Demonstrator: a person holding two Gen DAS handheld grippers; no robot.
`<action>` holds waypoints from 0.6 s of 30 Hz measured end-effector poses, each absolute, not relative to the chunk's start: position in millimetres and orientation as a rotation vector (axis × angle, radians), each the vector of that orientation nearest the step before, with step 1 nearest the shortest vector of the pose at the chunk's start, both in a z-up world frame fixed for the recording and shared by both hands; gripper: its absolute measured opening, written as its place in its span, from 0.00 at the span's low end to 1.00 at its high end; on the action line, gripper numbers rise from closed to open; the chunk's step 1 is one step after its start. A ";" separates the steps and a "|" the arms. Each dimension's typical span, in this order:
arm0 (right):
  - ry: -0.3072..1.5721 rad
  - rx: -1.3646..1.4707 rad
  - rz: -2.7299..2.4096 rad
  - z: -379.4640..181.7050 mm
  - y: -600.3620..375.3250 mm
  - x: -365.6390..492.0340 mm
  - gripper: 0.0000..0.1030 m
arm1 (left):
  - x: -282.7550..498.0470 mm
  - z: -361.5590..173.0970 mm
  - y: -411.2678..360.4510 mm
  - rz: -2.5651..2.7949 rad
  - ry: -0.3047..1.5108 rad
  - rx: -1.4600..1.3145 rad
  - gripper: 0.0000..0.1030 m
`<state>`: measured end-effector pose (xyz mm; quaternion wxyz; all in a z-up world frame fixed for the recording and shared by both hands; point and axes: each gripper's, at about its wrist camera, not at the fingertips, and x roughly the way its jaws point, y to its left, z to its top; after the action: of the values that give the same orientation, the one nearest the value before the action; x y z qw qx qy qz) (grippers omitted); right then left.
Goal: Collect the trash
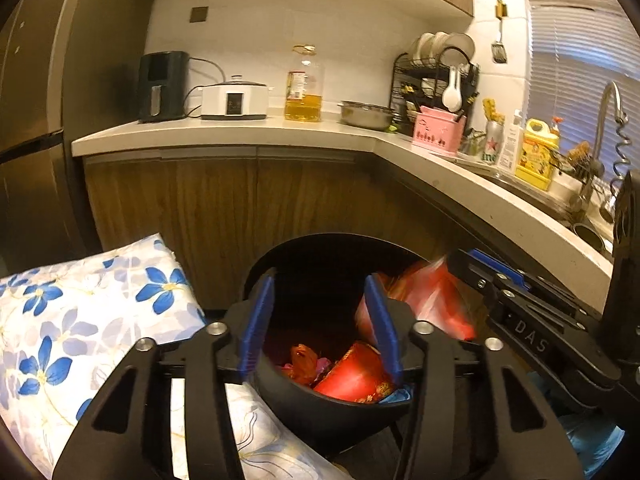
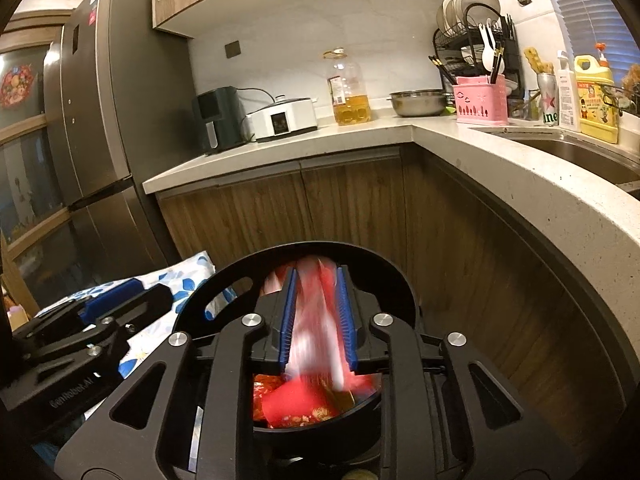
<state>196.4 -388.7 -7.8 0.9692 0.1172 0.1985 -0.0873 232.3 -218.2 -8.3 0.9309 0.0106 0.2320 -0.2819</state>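
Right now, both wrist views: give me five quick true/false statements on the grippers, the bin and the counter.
1. The left gripper holds a red wrapper. False: its jaws stand apart with nothing between them.
2. A red and white wrapper sits blurred between the right gripper's jaws, above the bin. True.
3. The black bin is empty. False: red packaging already lies inside.
4. A bottle of yellow oil stands on the counter. True.
5. The floral cushion lies on the counter. False: it lies low beside the bin, below counter level.
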 end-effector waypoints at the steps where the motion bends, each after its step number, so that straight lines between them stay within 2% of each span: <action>1: 0.401 0.240 -0.179 -8.5 -389.2 195.7 0.35 | 231.8 -8.1 -216.4 -0.572 0.473 0.018 0.57; 5: 0.399 0.247 -0.191 -9.5 -390.3 192.3 0.51 | 225.4 -7.2 -206.7 -0.520 0.446 0.015 0.72; 7: 0.400 0.247 -0.198 -10.0 -389.9 189.3 0.63 | 222.7 -7.2 -200.7 -0.488 0.441 0.007 0.83; 10: 0.401 0.242 -0.205 -9.7 -386.3 183.4 0.78 | 221.0 -5.8 -192.0 -0.442 0.446 -0.008 0.85; 12: 0.406 0.231 -0.208 -9.1 -382.3 180.1 0.83 | 219.0 -5.6 -186.6 -0.406 0.448 -0.009 0.88; 13: 0.412 0.222 -0.212 -8.8 -379.4 178.3 0.87 | 217.3 -5.6 -183.4 -0.391 0.447 -0.008 0.94; 18: 0.431 0.182 -0.222 -5.8 -363.3 167.3 0.91 | 207.3 -6.5 -170.3 -0.322 0.454 0.008 0.94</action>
<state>167.3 -363.3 -5.8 0.9666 0.0902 0.2132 -0.1098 207.3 -170.3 -6.5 0.9616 0.0039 0.2239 -0.1589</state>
